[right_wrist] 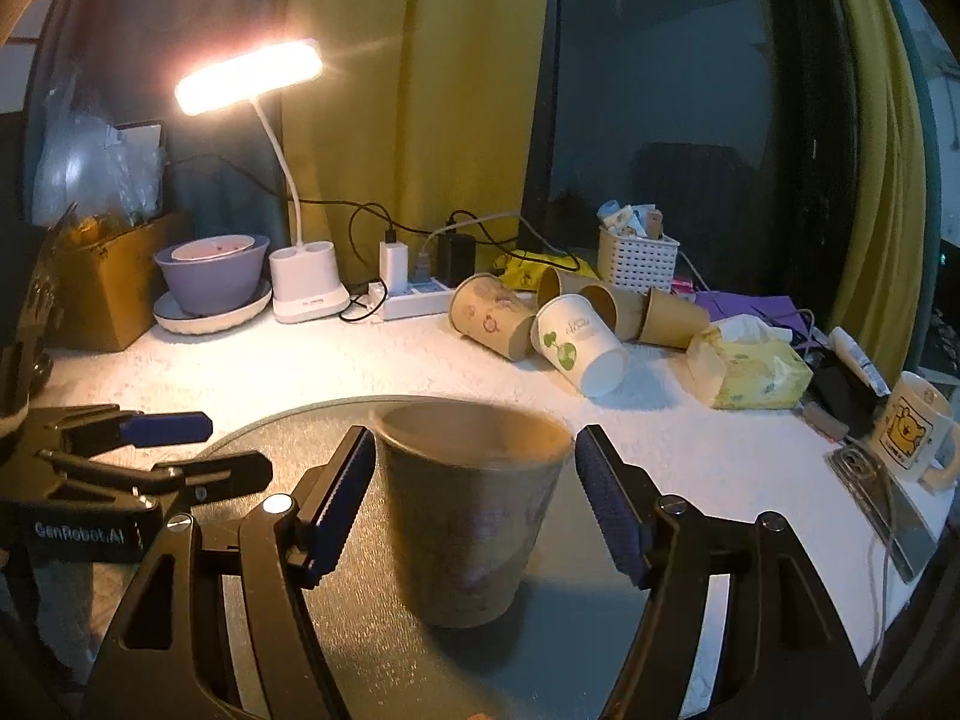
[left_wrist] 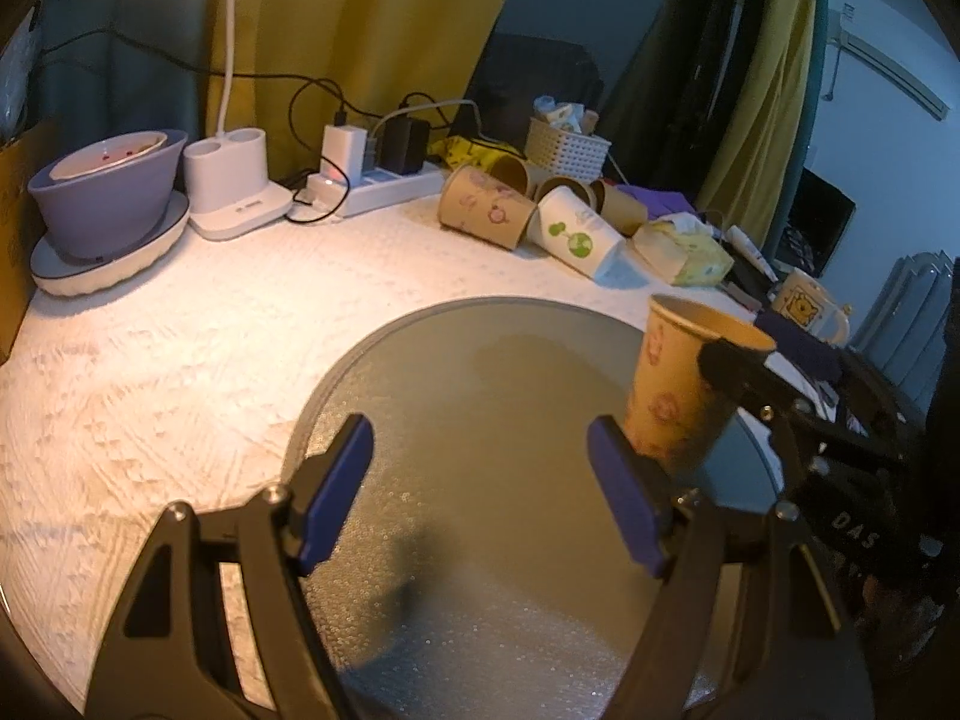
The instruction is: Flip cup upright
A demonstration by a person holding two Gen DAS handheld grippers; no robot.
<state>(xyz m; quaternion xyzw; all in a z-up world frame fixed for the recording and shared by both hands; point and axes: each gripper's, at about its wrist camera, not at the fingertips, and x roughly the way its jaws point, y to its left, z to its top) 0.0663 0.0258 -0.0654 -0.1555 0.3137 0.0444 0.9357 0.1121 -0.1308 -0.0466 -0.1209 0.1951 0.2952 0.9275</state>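
Observation:
A brown paper cup with pink prints [right_wrist: 471,510] stands upright, mouth up, on the round grey mat [right_wrist: 360,630]. My right gripper [right_wrist: 474,504] is open, its blue pads on either side of the cup with small gaps. In the left wrist view the same cup [left_wrist: 678,384] stands at the mat's right side [left_wrist: 480,420], with a black right-gripper finger [left_wrist: 738,366] beside its rim. My left gripper [left_wrist: 480,492] is open and empty over the mat, left of the cup; it also shows in the right wrist view [right_wrist: 174,450].
Several paper cups lie on their sides at the back [right_wrist: 540,318], by a white basket [right_wrist: 636,261], a tissue pack [right_wrist: 750,369] and a bear mug [right_wrist: 912,429]. A lit lamp [right_wrist: 306,282], power strip [right_wrist: 414,297] and purple bowl [right_wrist: 210,279] stand back left.

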